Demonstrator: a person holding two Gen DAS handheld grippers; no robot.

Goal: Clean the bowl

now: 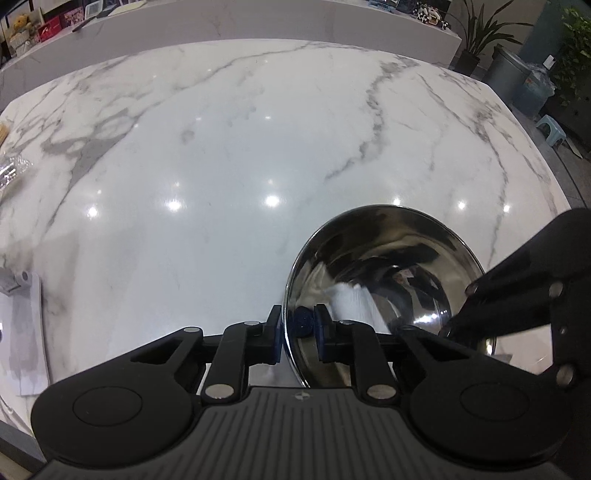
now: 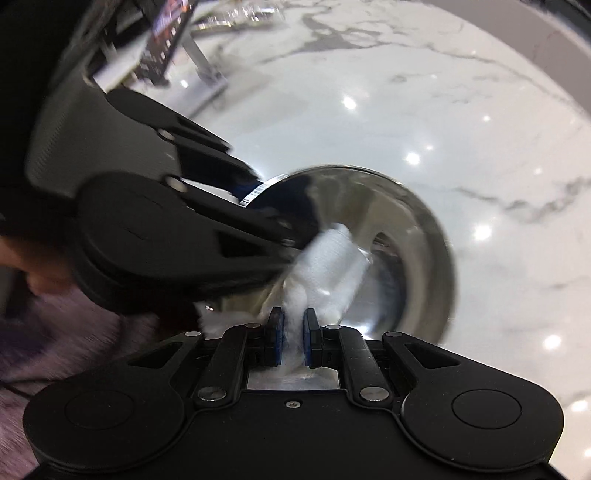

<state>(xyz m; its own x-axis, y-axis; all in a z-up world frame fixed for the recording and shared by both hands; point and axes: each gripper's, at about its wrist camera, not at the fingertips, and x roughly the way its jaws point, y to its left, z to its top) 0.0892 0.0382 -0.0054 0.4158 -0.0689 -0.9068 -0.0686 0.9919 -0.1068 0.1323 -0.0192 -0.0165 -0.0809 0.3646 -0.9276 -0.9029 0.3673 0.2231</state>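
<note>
The left gripper (image 1: 298, 334) clamps its fingers on the rim of the steel bowl (image 1: 380, 258), one pad outside, one inside. The right gripper (image 2: 293, 341) is closed tightly on a white paper towel (image 2: 328, 258), which reaches forward into the bowl. The bowl stands on the marble table (image 1: 221, 147).

Looks like an office or shop lobby w/ reception area: big white marble tabletop (image 1: 240, 147), raised counter (image 1: 221, 22) past its far edge, potted plants (image 1: 476, 40) + bin (image 1: 506, 74) off its far right corner.
</note>
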